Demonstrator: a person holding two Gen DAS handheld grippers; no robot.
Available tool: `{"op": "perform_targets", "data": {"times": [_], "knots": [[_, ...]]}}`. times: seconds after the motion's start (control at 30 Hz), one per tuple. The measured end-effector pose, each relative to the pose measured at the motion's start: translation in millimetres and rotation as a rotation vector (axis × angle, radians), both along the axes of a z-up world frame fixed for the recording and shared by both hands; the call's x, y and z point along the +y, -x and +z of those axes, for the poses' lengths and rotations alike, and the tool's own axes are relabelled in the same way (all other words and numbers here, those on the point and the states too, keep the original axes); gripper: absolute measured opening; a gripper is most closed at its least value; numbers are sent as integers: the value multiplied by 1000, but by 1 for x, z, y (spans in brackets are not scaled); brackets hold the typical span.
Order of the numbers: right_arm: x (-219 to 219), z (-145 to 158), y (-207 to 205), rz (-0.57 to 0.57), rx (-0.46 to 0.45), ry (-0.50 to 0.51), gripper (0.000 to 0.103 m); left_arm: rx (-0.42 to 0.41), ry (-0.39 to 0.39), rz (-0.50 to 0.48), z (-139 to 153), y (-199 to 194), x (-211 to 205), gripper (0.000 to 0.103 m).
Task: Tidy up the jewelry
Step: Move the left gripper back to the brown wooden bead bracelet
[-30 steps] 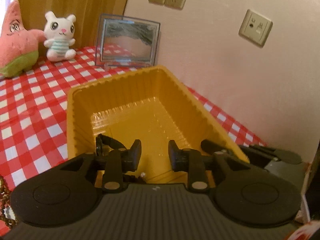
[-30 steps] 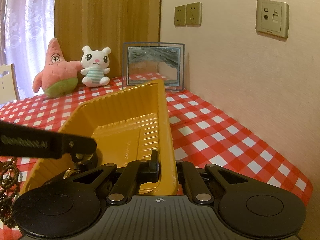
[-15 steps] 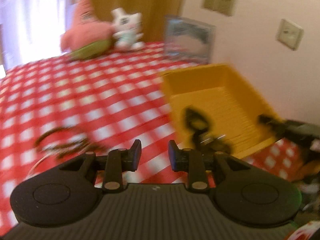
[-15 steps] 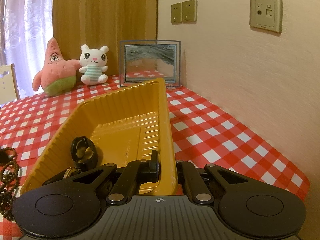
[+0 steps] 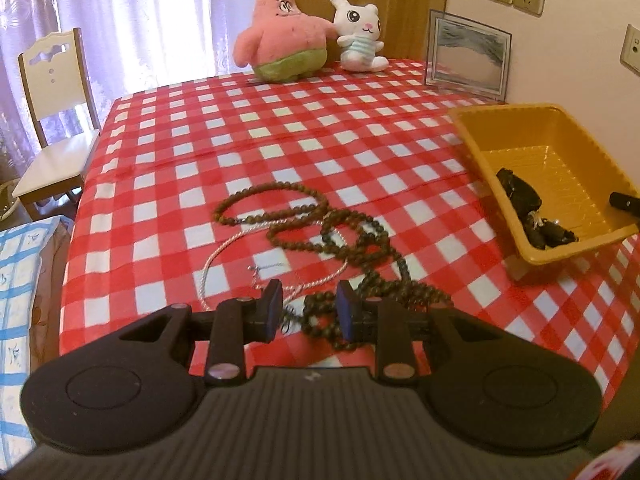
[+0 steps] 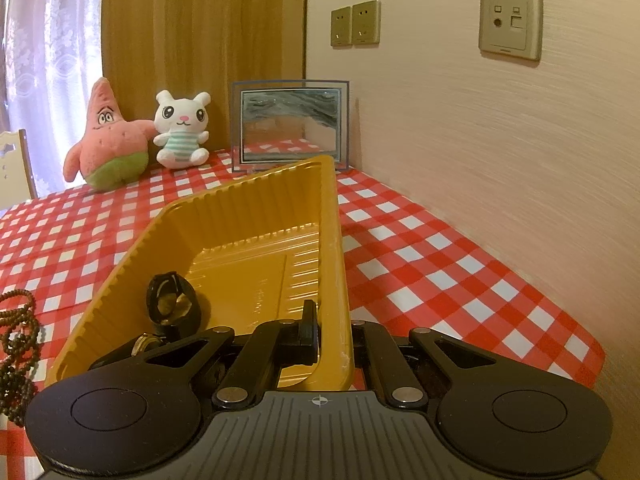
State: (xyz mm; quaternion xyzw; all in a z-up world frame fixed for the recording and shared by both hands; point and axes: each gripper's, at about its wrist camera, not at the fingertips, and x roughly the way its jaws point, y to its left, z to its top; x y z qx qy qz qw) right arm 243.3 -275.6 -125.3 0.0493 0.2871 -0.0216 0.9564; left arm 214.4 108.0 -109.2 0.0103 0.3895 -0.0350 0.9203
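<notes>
Step in hand: picking up the next piece. The left hand-held gripper (image 5: 309, 309) hangs over the loose jewelry on the worktop (image 5: 280, 136), fingers spread, nothing between them.

Left hand-held gripper: released, its tips just above the near end of the bead necklace (image 5: 320, 236).

Right hand-held gripper (image 6: 332, 336): clenched on the near corner of the tray (image 6: 256, 216), one finger inside the wall and one outside, which seems to steady it.

Where the jewelry is: the bead necklace lies in tangled loops on the checked cloth, well left of the tray; a thin silver chain (image 5: 224, 252) runs under and across it, the two touching. Dark pieces (image 5: 528, 212) already sit in the tray's near end, among them a black band (image 6: 170, 300) standing on edge.

Next move, as I judge it: lower the left fingers around a bunched part of the beads and close, taking care whether the silver chain comes up with it, since they overlap. Then carry it right to the tray.

Progress: partway, I'd say; some pieces are in, two strands are still out.

Counts: one tray; one bead necklace, though the loops may hide a second strand; one silver chain; dark pieces in the tray too bunched to count; two soft toys; one framed picture; one chair.
</notes>
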Motion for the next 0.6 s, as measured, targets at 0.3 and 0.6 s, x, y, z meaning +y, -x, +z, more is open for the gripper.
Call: {"op": "perform_targets", "data": {"times": [0.3,0.6], "knots": [[-2,1,11,-11,6,-9,4,6,-12,-12,-6,17,-3,25],[-2,2,16,-18,7,-12,4,-14,-31,-71,-9,13,-18,25]]}}
